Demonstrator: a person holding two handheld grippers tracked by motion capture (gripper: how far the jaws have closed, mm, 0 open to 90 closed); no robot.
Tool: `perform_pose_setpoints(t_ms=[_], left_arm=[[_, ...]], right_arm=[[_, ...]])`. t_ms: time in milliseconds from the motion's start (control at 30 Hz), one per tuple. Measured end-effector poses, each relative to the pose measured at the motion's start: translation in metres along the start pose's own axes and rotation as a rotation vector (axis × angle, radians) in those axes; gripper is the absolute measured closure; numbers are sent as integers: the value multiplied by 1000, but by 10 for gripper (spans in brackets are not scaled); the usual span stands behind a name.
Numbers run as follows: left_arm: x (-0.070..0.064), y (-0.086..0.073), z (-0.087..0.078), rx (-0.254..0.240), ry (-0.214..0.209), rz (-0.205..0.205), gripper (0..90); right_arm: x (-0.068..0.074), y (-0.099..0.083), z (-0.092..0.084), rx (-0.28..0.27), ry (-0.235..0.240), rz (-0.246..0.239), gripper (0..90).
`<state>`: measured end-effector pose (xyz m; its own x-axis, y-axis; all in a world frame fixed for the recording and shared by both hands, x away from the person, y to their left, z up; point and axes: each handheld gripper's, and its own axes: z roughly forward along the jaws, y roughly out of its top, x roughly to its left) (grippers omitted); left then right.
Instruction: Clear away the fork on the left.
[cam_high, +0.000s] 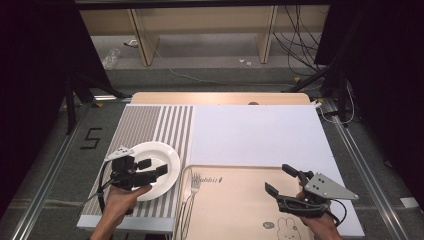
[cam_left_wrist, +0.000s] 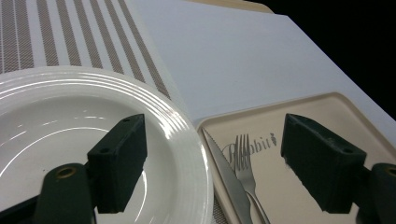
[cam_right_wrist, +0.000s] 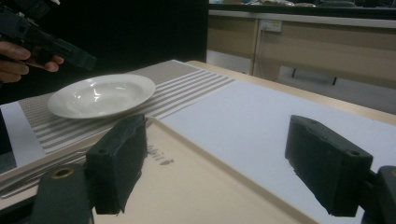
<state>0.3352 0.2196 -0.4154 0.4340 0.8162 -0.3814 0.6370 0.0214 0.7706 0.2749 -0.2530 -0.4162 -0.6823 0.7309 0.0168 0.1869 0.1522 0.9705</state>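
A white plate (cam_high: 164, 151) lies on a striped placemat (cam_high: 150, 122) at the table's left. My left gripper (cam_high: 152, 167) hovers open over the plate's near side with nothing between its jaws; in the left gripper view (cam_left_wrist: 215, 140) the plate (cam_left_wrist: 56, 116) sits under the left jaw. A fork (cam_high: 193, 186) and a knife (cam_high: 183, 200) lie along the left edge of a beige tray (cam_high: 235, 200). Over the tray's right part my right gripper (cam_high: 278, 179) stands open and empty. The right gripper view (cam_right_wrist: 215, 144) shows the plate (cam_right_wrist: 100, 95) and the left gripper (cam_right_wrist: 51, 44) farther off.
A white mat (cam_high: 255, 130) covers the table's right and far side, beyond the tray. The tray carries a rabbit drawing (cam_high: 287, 225) and printed lettering (cam_high: 207, 179). Dark stands and cables stand on the floor around the table.
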Motion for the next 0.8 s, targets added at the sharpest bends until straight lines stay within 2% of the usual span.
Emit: perform_pose_setpoints(t_ms=[67, 233, 433, 800], left_arm=[[0, -3, -1, -16, 8, -21, 226], [-2, -10, -4, -29, 24, -7, 225], [1, -11, -7, -45, 23, -28, 226], [5, -17, -10, -64, 51, -55, 227]], right_arm=[[0, 0, 0, 2, -2, -2, 218], [-1, -1, 0, 4, -5, 0, 218], [-1, -1, 0, 4, -6, 0, 218], [-1, -1, 0, 1, -5, -3, 218]])
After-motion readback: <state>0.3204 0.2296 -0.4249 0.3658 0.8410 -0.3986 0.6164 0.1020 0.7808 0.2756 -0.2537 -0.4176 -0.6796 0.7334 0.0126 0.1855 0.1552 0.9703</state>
